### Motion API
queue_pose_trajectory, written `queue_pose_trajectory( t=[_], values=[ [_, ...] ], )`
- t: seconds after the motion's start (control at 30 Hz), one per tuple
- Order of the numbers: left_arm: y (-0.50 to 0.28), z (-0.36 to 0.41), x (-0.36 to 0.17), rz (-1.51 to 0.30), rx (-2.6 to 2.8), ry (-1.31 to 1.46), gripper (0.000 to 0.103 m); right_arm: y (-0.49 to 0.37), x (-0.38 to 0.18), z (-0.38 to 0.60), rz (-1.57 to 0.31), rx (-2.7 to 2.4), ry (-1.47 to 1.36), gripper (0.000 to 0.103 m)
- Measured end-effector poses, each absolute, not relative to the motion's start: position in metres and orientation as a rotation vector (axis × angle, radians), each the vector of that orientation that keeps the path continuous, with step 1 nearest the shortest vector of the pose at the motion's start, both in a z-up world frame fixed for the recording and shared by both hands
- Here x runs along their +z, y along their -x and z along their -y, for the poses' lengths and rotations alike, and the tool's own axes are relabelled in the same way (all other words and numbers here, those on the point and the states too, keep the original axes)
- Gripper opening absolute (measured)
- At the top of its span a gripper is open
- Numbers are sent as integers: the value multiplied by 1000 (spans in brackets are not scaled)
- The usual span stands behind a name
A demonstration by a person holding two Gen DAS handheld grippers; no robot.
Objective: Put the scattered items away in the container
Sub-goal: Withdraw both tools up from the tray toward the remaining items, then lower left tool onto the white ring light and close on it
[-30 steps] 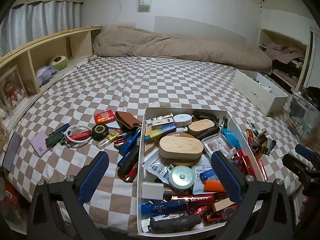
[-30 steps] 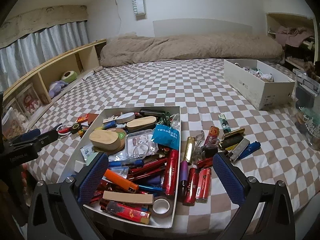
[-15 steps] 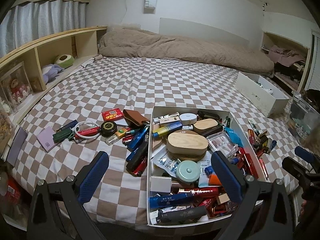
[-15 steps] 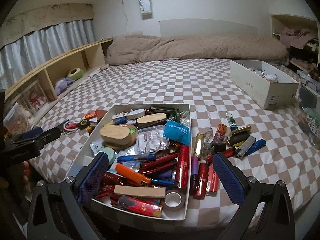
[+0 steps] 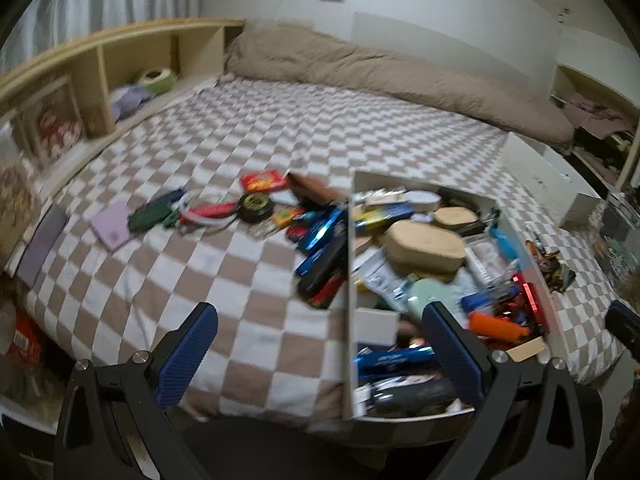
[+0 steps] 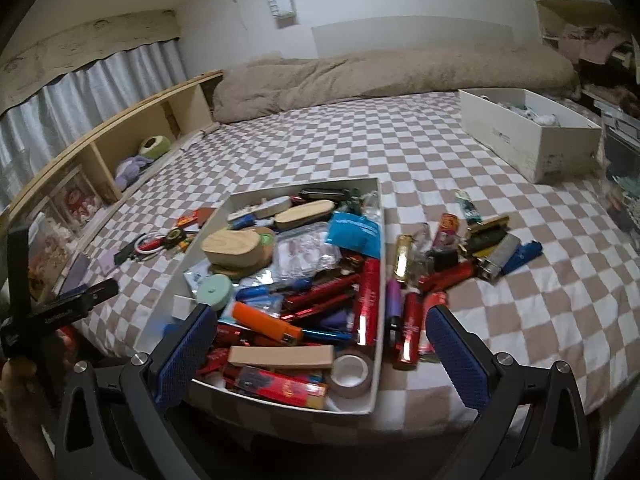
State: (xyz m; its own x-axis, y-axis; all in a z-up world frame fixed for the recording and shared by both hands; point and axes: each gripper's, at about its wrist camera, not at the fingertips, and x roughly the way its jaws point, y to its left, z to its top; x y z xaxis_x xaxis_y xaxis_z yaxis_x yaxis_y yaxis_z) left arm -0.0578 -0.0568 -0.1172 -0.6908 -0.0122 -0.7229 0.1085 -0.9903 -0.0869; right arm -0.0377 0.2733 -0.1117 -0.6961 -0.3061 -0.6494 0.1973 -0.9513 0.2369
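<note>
**Both grippers wide apart over the crowded box**

Right wrist view: the right gripper (image 6: 320, 344) hangs spread and empty above the near end of the white container (image 6: 378, 216) — already heaped with lighters, tubes and tape. More lighters (image 6: 448, 268) lie scattered just beside its right wall on the checkered bedspread (image 6: 500, 340).

Left gripper (image 5: 320, 344) — also spread, holding nothing — straddles the container's left wall, with another loose cluster (image 5: 256, 208) on its left.

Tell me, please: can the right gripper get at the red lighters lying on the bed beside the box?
Probably yes. The right gripper is open and empty, and the red lighters lie uncovered on the bed just right of the white box, close ahead. Nothing stands between them.
</note>
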Motion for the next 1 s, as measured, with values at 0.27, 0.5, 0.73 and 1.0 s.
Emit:
queue_pose_trajectory(
  t=[0.27,0.5,0.73,1.0],
  values=[
    [59,99,-135,-301,-2714,-1253,103,39,-126,-311,259,-2714,-1145,103],
    [63,125,-145,-336,-2642,-1277,103,44,-143,-349,220,-2771,-1264,103],
    [67,149,-144,-298,-2596,-1269,103,62,-161,-385,173,-2819,-1390,103],
    [68,178,-155,-342,-2536,-1294,103,107,-177,-397,-118,-2779,-1395,103]
  ],
)
